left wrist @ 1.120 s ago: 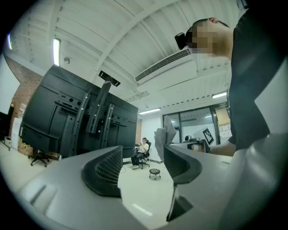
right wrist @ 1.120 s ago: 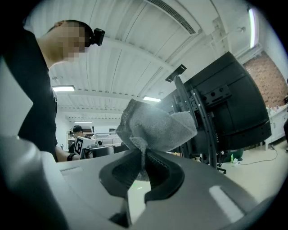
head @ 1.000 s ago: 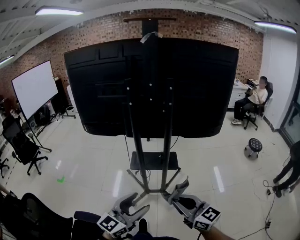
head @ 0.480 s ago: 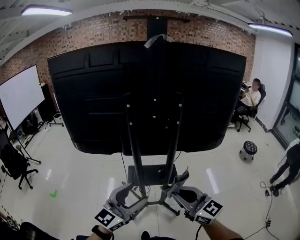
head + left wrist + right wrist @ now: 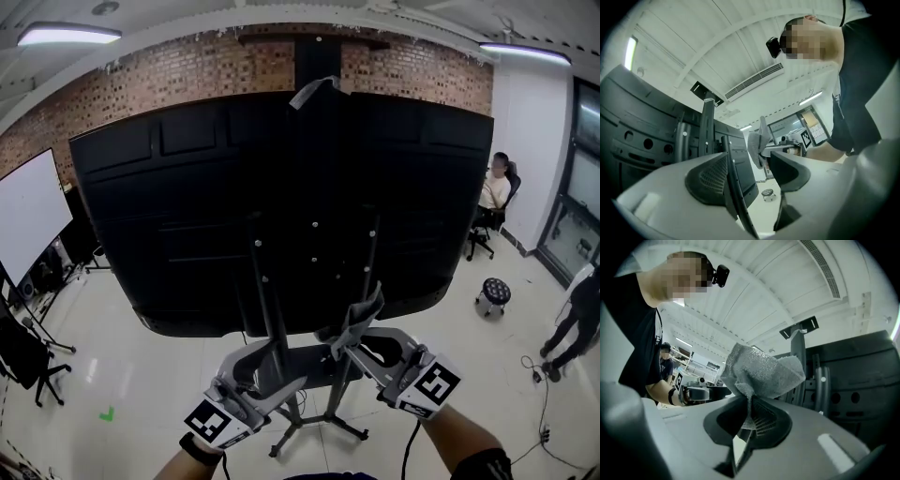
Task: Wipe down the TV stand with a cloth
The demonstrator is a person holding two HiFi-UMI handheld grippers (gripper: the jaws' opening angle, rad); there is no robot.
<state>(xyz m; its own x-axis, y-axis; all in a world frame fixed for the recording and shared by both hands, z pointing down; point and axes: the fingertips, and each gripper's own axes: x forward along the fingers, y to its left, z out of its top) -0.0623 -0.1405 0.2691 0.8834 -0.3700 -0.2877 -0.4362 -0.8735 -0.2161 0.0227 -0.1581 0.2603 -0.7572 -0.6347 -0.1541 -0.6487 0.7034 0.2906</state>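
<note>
The TV stand's two black poles (image 5: 265, 291) rise behind a big black TV back panel (image 5: 187, 206), with the stand's feet (image 5: 323, 427) on the pale floor. My right gripper (image 5: 354, 336) is shut on a grey cloth (image 5: 366, 309), held up just left of the right pole (image 5: 367, 258). In the right gripper view the bunched cloth (image 5: 761, 371) sticks up from the shut gripper (image 5: 751, 416), with the poles (image 5: 799, 362) beyond. My left gripper (image 5: 272, 367) is open and empty beside the left pole, low down. From the left gripper (image 5: 750, 173) view the cloth (image 5: 757, 145) shows ahead.
A person sits on a chair (image 5: 494, 192) at the far right, near a small stool (image 5: 494, 292). Another person (image 5: 581, 309) stands at the right edge. A whiteboard (image 5: 28, 220) and an office chair (image 5: 23, 352) are at the left. A brick wall runs behind.
The TV stand has come much closer and fills more of the head view. Both grippers have risen toward the poles; the right one carried the cloth up beside the right pole.
</note>
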